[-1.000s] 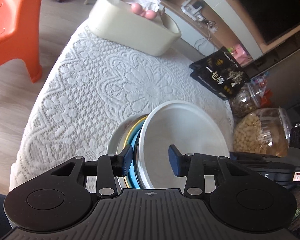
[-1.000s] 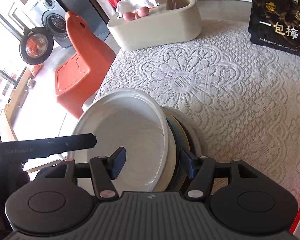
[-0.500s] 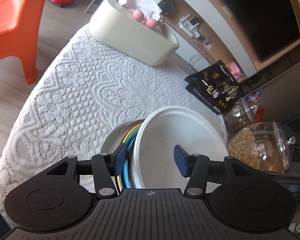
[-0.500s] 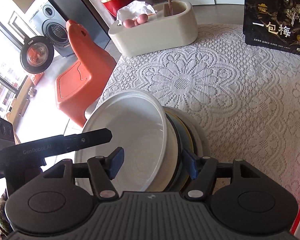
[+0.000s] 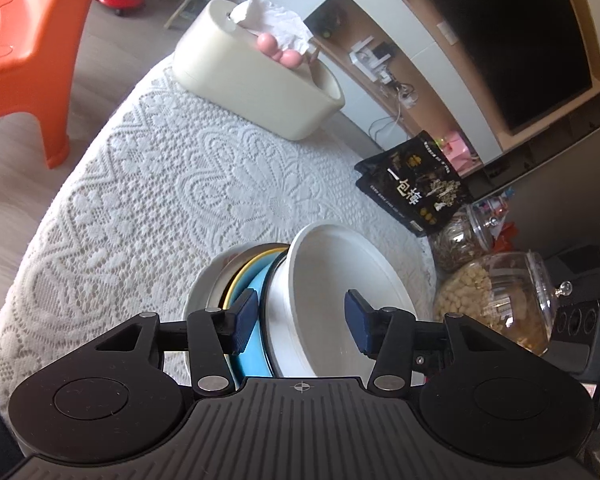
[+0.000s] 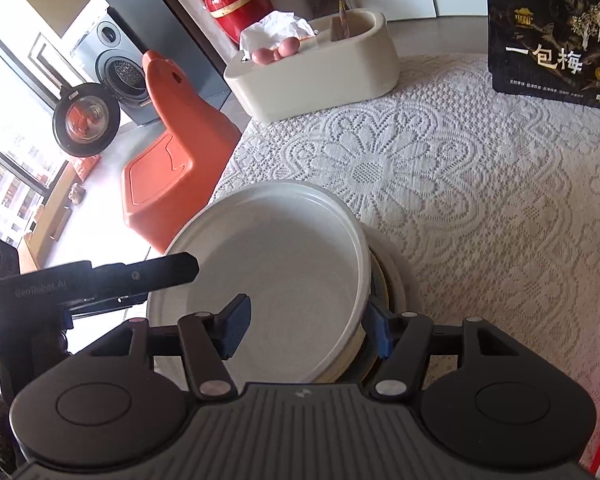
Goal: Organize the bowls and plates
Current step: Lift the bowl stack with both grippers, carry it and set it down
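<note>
- The white bowl (image 5: 340, 300) sits tilted on a stack of plates (image 5: 240, 280) (grey, yellow, blue rims) at the near edge of the counter (image 5: 160, 200), which has a lace cloth.
- We judge the bowl is glazed ceramic: stiff, prob. rather heavy, slippery, and it chips if it knocks the plates.
- Left hand-held gripper (image 5: 300, 316): its jaws straddle the bowl's left wall, one pad outside and one inside. They are closing now but the pads do not yet press the wall, so it is not gripped.
- Right hand-held gripper (image 6: 308, 328): it straddles the right wall. The outer pad looks to be against the wall and the inner pad stands clear, so no firm clamp here either.
- Best hold, in our view: pinch the rim wall on opposite sides w/ both grippers and lift level and slowly, as a one-side pinch may let it swing.
</note>
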The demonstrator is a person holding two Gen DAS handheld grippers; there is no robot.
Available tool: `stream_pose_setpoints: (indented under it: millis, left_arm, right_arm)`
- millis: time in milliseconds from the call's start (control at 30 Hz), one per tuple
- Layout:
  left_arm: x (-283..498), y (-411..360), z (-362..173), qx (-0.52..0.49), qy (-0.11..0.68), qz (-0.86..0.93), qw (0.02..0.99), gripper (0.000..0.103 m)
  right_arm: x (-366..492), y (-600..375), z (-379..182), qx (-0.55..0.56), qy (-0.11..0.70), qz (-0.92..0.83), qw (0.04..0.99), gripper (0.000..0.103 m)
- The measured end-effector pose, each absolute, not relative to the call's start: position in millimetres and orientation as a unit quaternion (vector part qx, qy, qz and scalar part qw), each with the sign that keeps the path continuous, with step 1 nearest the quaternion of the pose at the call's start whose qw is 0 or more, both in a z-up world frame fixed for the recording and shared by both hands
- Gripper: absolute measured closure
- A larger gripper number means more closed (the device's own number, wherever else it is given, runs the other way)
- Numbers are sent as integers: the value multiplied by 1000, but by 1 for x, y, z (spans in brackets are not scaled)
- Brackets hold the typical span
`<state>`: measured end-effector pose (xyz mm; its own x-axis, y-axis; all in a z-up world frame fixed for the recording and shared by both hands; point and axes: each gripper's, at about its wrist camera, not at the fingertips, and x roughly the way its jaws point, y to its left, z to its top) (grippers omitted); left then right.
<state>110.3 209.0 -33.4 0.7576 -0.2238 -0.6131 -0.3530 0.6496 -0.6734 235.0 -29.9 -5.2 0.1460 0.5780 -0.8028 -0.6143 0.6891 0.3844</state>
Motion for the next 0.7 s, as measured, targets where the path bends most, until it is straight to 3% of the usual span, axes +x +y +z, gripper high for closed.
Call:
stream_pose_setpoints:
  millis: [300, 700]
  left_arm:
    - [106, 205, -25, -412, 335, 44, 846, 55]
    - [109, 198, -25, -388, 349, 62, 851, 56]
  right_arm:
    - [218, -39, 15, -14, 484, 413, 771, 41]
    - [212, -42, -5, -14, 483, 405, 776, 41]
